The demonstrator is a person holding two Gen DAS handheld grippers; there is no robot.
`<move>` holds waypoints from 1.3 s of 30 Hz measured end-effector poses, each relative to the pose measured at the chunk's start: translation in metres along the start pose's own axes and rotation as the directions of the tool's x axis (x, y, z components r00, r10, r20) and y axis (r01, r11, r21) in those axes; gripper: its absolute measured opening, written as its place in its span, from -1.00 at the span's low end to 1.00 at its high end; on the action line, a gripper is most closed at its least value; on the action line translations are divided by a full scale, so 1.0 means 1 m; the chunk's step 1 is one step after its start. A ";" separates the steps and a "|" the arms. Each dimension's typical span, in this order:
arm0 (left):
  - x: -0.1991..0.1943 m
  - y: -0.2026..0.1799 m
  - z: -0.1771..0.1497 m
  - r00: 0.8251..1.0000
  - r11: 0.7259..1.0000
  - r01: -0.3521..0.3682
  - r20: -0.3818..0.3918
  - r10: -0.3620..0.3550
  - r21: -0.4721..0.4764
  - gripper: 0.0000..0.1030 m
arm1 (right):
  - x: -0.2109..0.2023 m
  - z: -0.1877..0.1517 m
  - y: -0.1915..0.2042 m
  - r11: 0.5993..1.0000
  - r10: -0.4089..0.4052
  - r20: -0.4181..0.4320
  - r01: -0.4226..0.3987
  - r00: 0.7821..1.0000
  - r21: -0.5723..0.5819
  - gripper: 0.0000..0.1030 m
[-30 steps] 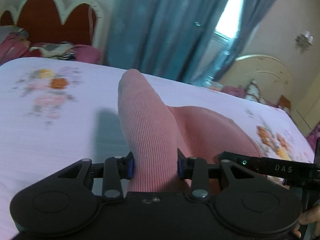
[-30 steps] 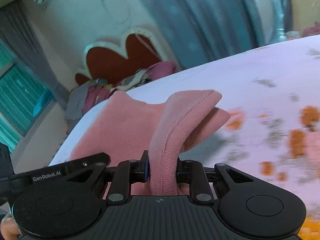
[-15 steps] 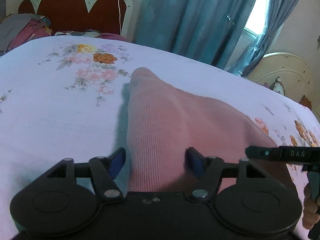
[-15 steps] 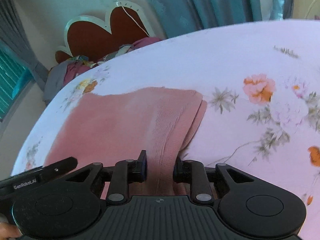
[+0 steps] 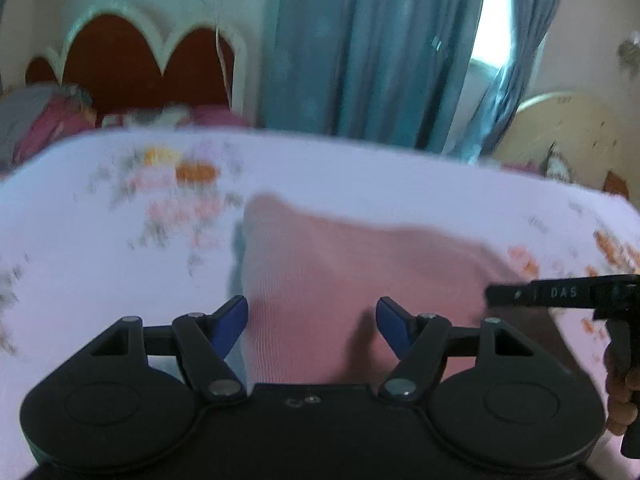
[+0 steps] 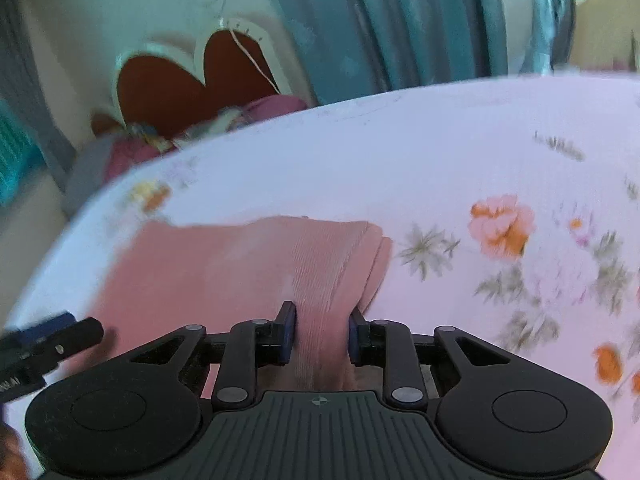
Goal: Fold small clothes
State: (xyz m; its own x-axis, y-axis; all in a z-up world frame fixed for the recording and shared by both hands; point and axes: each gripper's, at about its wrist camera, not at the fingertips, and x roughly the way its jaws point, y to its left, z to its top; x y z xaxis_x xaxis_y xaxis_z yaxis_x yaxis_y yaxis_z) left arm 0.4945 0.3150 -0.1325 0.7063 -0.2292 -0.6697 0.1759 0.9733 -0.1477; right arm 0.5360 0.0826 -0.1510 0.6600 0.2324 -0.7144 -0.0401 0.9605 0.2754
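**Pink knit folded flat on the bed**

The pink garment [image 5: 360,280] lies on the floral sheet [image 5: 100,280], long axis crosswise, folded edge pointing toward the headboard [image 5: 132,64]. The left gripper [image 5: 312,320] has just opened, its pads clear of the cloth. The right gripper [image 6: 318,332], marked "DAS", grasps the ribbed edge. Blue curtains [image 5: 360,52] hang behind.

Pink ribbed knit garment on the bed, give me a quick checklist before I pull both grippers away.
1. Left gripper let go: ok, jaws have just been opening and stand clear of the pink ribbed knit garment.
2. Right gripper let go: not ok, jaws pinch the folded edge.
3. Garment lies flat on the floral bedsheet: ok.
4. Fold edges lined up: cannot tell, blurred.
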 end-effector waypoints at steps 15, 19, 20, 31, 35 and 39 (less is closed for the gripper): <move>-0.055 0.004 -0.022 1.000 1.000 0.000 0.002 0.000 -0.026 0.43 | -0.092 -0.038 0.011 0.996 0.026 0.076 -0.020 0.997 -0.086 -0.50; -0.057 -0.004 -0.042 0.999 1.000 0.018 -0.037 -0.018 -0.002 0.44 | -0.098 -0.072 0.038 0.980 0.008 0.062 0.004 0.998 -0.199 -0.51; -0.056 -0.005 -0.048 0.999 1.000 0.013 -0.045 -0.013 0.001 0.46 | -0.096 -0.080 0.042 0.974 -0.017 0.059 0.030 0.998 -0.224 -0.51; -0.039 -0.004 -0.064 0.992 1.000 -0.006 -0.124 0.005 -0.005 0.75 | -0.073 -0.108 0.012 0.994 -0.079 -0.039 0.075 0.996 -0.082 -0.50; -0.035 -0.007 -0.067 0.990 1.000 -0.025 -0.136 0.026 0.009 1.00 | -0.073 -0.109 0.011 0.995 -0.072 -0.031 0.070 0.997 -0.068 -0.50; -0.031 -0.011 -0.068 0.988 0.999 -0.036 -0.151 0.038 0.017 1.00 | -0.075 -0.108 0.013 0.993 -0.087 -0.037 0.084 0.996 -0.077 -0.49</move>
State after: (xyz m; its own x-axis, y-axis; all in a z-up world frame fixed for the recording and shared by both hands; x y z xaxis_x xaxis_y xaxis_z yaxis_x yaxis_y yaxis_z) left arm 0.4237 0.3122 -0.1600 0.6008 -0.1870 -0.7772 0.1621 0.9806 -0.1106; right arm 0.4051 0.0944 -0.1631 0.6329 0.1534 -0.7589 -0.0423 0.9856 0.1639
